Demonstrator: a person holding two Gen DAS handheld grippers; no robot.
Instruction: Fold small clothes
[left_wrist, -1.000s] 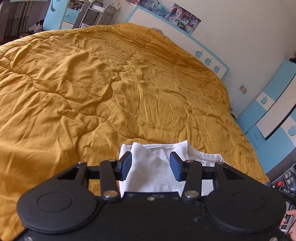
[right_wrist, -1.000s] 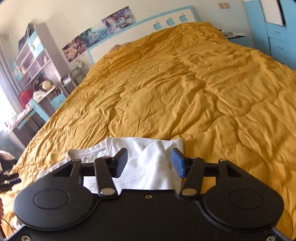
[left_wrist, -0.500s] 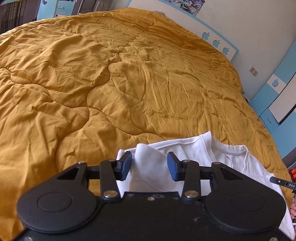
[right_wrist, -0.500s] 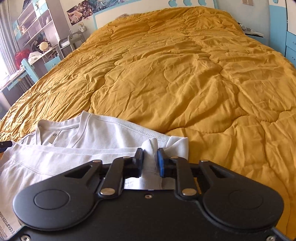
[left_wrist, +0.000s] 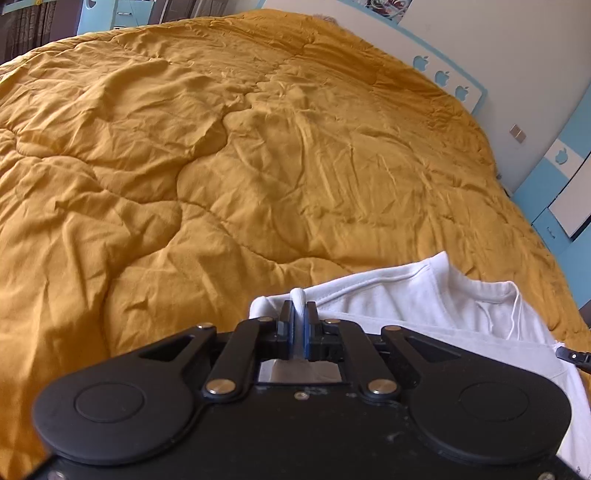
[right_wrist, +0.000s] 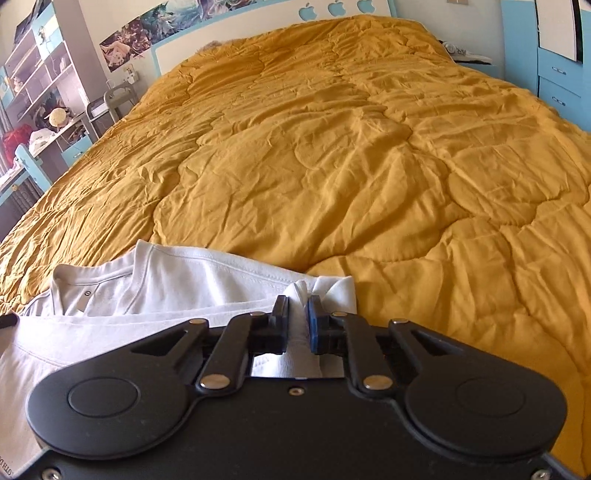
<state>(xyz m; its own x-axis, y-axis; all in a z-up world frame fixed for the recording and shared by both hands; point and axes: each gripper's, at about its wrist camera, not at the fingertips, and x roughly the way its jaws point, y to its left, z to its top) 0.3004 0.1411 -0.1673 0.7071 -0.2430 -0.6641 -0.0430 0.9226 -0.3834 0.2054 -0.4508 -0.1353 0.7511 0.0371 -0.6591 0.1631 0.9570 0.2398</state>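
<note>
A small white T-shirt (left_wrist: 436, 306) lies on the mustard quilt (left_wrist: 258, 166) at the near edge of the bed. My left gripper (left_wrist: 298, 314) is shut on a pinch of the shirt's left shoulder edge. In the right wrist view the same white shirt (right_wrist: 192, 284) shows its neckline at the left, and my right gripper (right_wrist: 297, 306) is shut on a fold of cloth at its right shoulder edge. The shirt's lower part is hidden under both gripper bodies.
The quilt (right_wrist: 351, 166) covers the whole bed up to a white and blue headboard (right_wrist: 229, 33). Shelves and a desk (right_wrist: 40, 110) stand to the left of the bed, blue drawers (right_wrist: 557, 77) to the right.
Both grippers went from open over the shirt to shut on its shoulder edges, the right first, then the left. The shirt has spread wider between them.
</note>
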